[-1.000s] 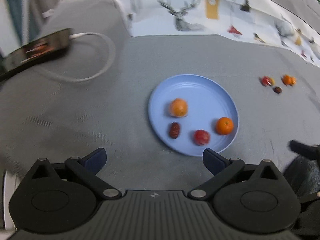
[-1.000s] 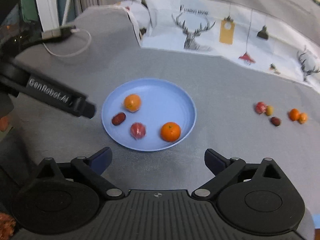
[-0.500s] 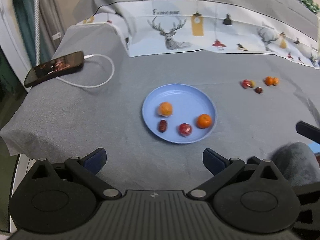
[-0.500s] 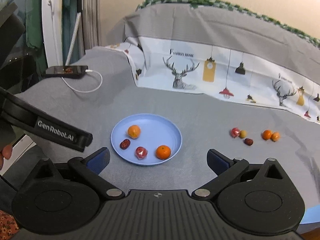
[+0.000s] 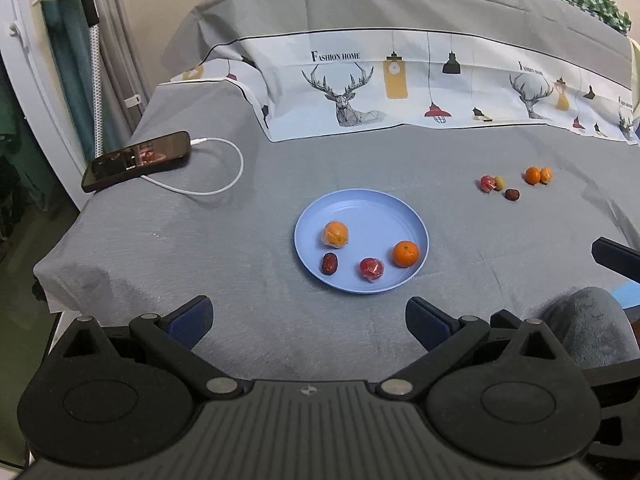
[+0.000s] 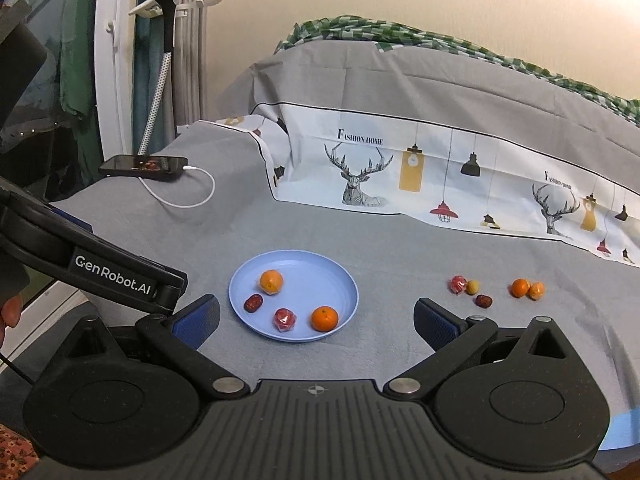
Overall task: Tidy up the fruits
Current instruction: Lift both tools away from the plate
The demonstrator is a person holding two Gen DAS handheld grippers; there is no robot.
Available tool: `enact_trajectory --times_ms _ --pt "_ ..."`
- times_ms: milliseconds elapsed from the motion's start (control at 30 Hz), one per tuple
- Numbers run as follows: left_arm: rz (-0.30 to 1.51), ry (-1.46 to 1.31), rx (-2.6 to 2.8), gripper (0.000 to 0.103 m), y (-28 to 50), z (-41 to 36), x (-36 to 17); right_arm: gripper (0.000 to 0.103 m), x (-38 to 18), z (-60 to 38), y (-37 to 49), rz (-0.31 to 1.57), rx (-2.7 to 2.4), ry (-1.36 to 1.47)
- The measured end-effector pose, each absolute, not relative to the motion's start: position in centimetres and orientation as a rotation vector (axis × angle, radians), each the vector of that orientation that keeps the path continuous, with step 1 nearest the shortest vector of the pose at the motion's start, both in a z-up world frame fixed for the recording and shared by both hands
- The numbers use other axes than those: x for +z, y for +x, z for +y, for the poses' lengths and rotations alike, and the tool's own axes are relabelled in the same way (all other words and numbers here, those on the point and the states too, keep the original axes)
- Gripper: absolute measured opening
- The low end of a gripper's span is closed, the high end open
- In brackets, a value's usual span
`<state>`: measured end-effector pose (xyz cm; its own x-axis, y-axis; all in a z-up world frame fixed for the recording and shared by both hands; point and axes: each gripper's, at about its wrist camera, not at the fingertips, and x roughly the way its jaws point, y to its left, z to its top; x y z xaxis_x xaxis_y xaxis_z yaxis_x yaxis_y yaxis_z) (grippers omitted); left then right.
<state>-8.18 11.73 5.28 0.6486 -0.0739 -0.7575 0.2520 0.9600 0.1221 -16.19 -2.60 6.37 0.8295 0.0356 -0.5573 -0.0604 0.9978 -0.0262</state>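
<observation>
One gray cloth (image 5: 200, 248) covers the whole tabletop, with one white printed cloth (image 5: 420, 88) bearing deer and lamps draped along its far side. Two tools hang above the near edge: the left tool (image 5: 308, 316) has its jaws spread wide with nothing between them, and the right tool (image 6: 316, 316) is likewise released and empty; in the right wrist view the left tool's black body, lettered GenRobot.AI, crosses the left side. One round blue plate (image 5: 384, 208) lies near the middle of the cloth and carries four fruits, none touching another: one wrapped orange (image 5: 335, 234) at its left, one bare orange (image 5: 405, 253) at its right, one wrapped red fruit (image 5: 371, 269) at the near rim between them, and one dark red date (image 5: 330, 263) at the near left. Well apart from the plate, to its right on the bare cloth, lie five more fruits in two small clusters: one small orange (image 5: 532, 175) touching one kumquat (image 5: 546, 175), and nearer the plate one wrapped red fruit on the cloth (image 5: 486, 183) touching one yellow-green fruit (image 5: 499, 182), with one loose date (image 5: 512, 194) just beside them. One black phone (image 5: 136, 160) rests at the far left, with one white cable (image 5: 224, 184) curling from it.
</observation>
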Motion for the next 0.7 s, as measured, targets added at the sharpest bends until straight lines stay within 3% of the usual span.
enact_trajectory --times_ms 700 --pt "0.887 0.255 -0.177 0.102 -7.2 11.0 4.5 0.102 5.4 -3.9 -15.3 0.633 0.065 0.006"
